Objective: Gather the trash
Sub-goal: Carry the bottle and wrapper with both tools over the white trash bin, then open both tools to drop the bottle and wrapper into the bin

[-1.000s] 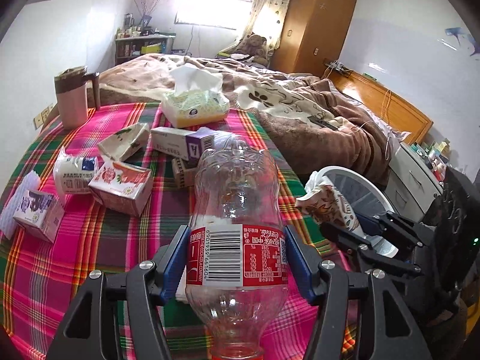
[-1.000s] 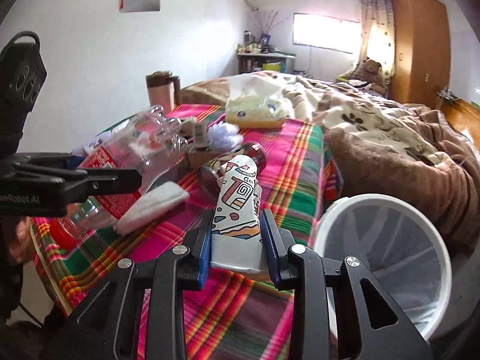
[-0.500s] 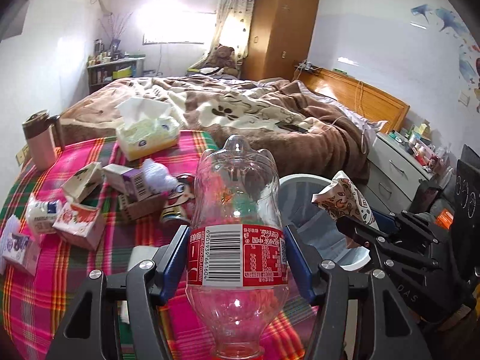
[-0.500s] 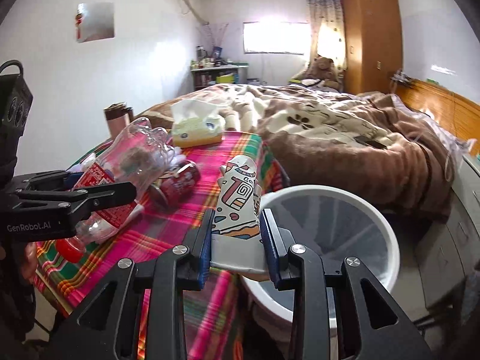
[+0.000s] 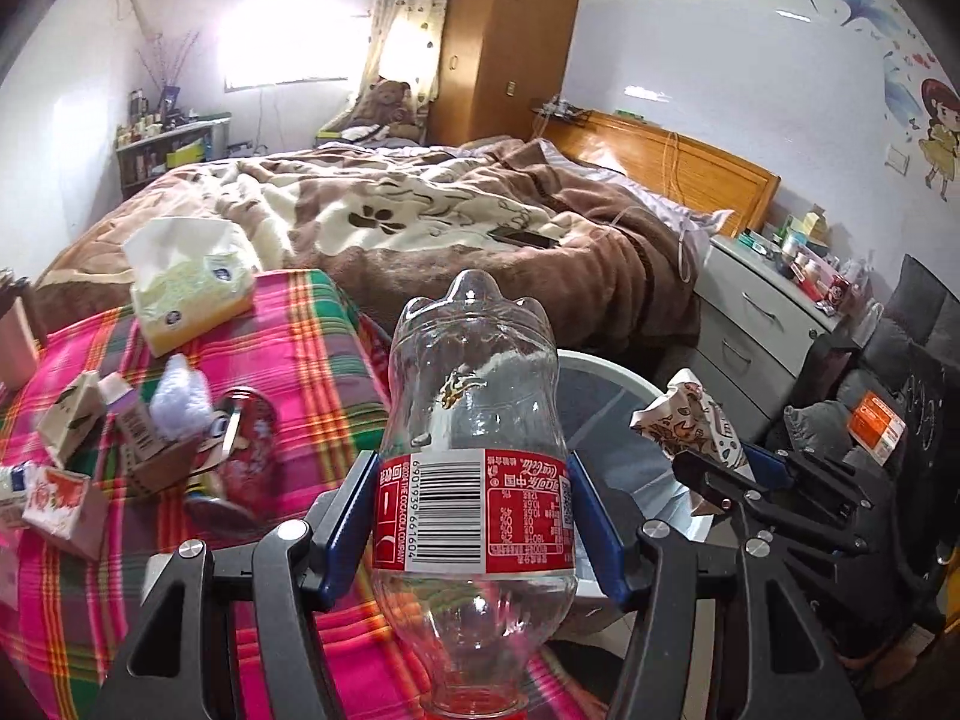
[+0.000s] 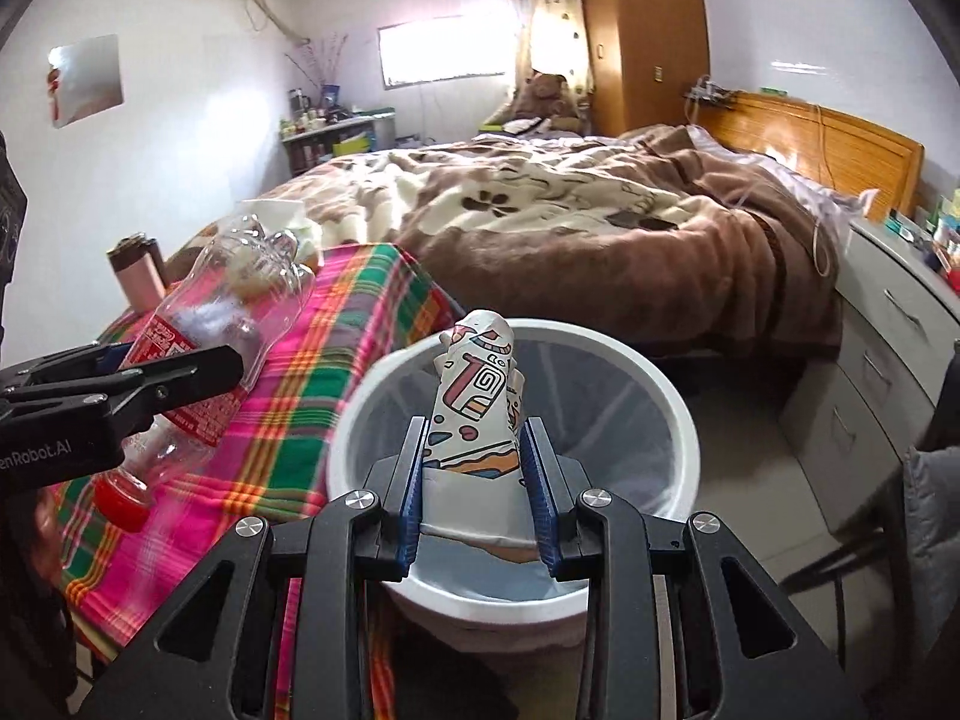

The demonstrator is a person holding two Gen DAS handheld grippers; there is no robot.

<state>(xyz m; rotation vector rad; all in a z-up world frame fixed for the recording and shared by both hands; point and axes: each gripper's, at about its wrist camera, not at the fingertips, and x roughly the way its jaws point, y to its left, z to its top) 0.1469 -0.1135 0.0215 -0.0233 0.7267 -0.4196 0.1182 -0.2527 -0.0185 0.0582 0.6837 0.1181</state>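
My left gripper (image 5: 474, 525) is shut on a clear plastic cola bottle (image 5: 474, 420) with a red label, held above the table's right edge; the bottle also shows in the right wrist view (image 6: 222, 324). My right gripper (image 6: 477, 483) is shut on a crumpled patterned paper cup (image 6: 477, 396) and holds it over the open white trash bin (image 6: 660, 396). The cup (image 5: 690, 420) and the bin's rim (image 5: 606, 366) also show in the left wrist view, to the right of the bottle.
The plaid-covered table (image 5: 312, 348) carries a tissue box (image 5: 189, 288), several small cartons (image 5: 60, 492), a red can (image 5: 240, 456) and a white wad (image 5: 180, 396). A bed (image 6: 570, 222) lies behind, grey drawers (image 6: 888, 348) to the right.
Both grippers have swung right, away from the table. The cup is now over the bin's opening, and the bottle has come to the table's right edge near the bin.
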